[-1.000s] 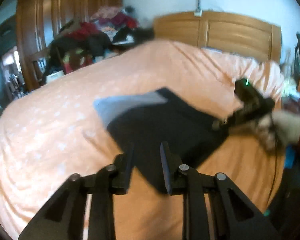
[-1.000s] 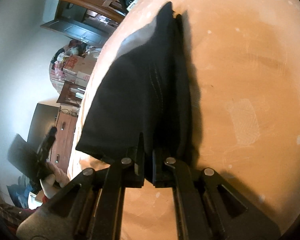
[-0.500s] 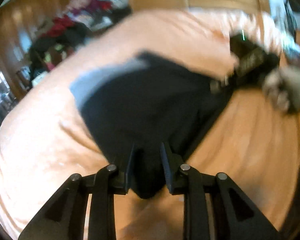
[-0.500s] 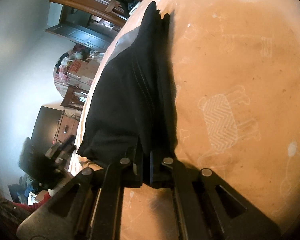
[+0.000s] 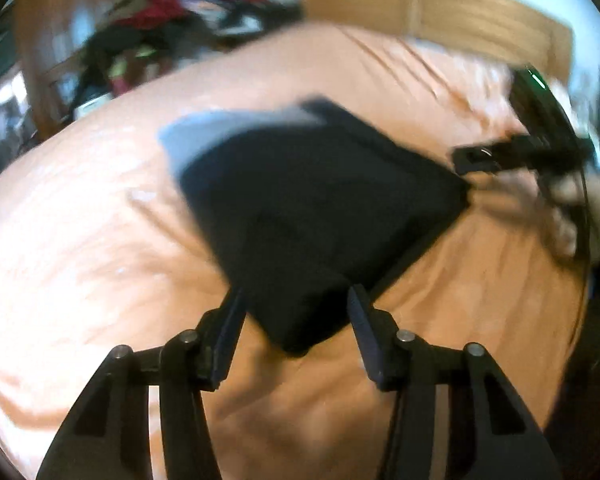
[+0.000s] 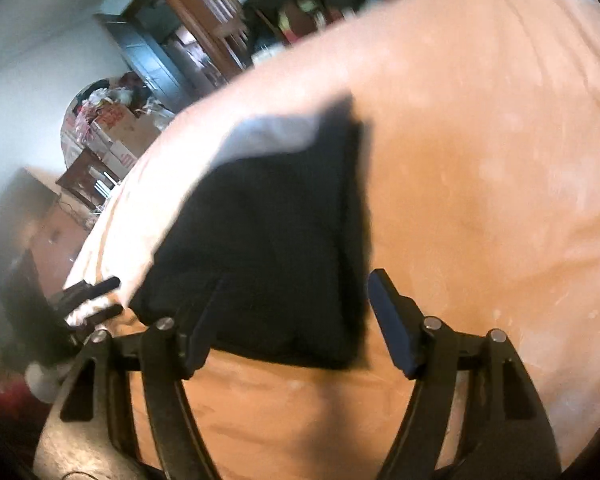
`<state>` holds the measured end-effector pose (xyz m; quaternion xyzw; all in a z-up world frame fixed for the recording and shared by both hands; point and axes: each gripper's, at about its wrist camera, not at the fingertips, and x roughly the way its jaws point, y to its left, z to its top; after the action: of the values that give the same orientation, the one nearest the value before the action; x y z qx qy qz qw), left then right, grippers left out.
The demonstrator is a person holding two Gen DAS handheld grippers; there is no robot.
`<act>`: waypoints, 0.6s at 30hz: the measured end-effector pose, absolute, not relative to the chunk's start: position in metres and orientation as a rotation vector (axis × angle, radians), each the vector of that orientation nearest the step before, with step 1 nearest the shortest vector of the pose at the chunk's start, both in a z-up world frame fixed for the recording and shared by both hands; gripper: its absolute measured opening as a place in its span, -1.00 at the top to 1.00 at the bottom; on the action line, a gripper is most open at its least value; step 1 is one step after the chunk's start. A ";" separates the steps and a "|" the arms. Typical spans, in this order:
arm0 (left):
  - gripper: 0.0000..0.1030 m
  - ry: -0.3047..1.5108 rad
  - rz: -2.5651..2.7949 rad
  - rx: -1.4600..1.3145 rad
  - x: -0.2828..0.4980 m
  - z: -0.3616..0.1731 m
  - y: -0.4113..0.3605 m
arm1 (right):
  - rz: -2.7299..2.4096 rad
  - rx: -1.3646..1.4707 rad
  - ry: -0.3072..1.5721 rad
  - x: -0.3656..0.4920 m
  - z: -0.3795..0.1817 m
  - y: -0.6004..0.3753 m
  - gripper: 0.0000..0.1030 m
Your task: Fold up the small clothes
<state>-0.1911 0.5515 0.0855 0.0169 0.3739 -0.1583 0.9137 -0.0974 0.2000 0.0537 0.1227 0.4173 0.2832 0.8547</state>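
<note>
A folded black fabric garment [image 5: 320,216] lay mid-frame on the orange bedsheet [image 5: 80,240]; the left gripper [image 5: 296,300] and right gripper [image 6: 296,284] both had fingers spread, clear of it.

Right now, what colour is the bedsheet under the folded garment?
Orange bedsheet, clearest in the right wrist view.

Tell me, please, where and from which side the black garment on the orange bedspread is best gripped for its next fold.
Probably the black garment is best pinched at its two near corners, coming in low from the near edge of the orange bedspread. It lies flat with the grey band at the far end. The left gripper and right gripper, both open, already face one corner each.
</note>
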 end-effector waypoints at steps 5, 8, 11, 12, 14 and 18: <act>0.00 0.709 -0.294 -0.059 -0.163 0.108 0.570 | 0.718 0.115 0.894 -0.110 0.048 0.264 0.63; 0.00 0.690 -0.333 0.021 -0.133 0.115 0.549 | 0.705 0.012 0.949 -0.112 0.015 0.296 0.65; 0.00 0.744 -0.306 0.057 -0.083 0.095 0.538 | 0.683 0.030 0.940 -0.112 0.003 0.294 0.72; 0.00 0.783 -0.289 0.061 -0.062 0.083 0.536 | 0.678 0.037 0.942 -0.111 0.003 0.292 0.76; -0.11 0.883 -0.244 0.094 -0.023 0.043 0.528 | 0.675 0.040 0.939 -0.114 0.001 0.291 0.78; -0.56 0.945 -0.215 0.086 0.009 0.010 0.525 | 0.693 0.074 0.952 -0.115 -0.001 0.286 0.78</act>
<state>0.0091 0.5253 0.0096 0.0412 0.4542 -0.1033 0.8839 -0.1147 0.2862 -0.0005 0.0350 0.4487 0.3269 0.8310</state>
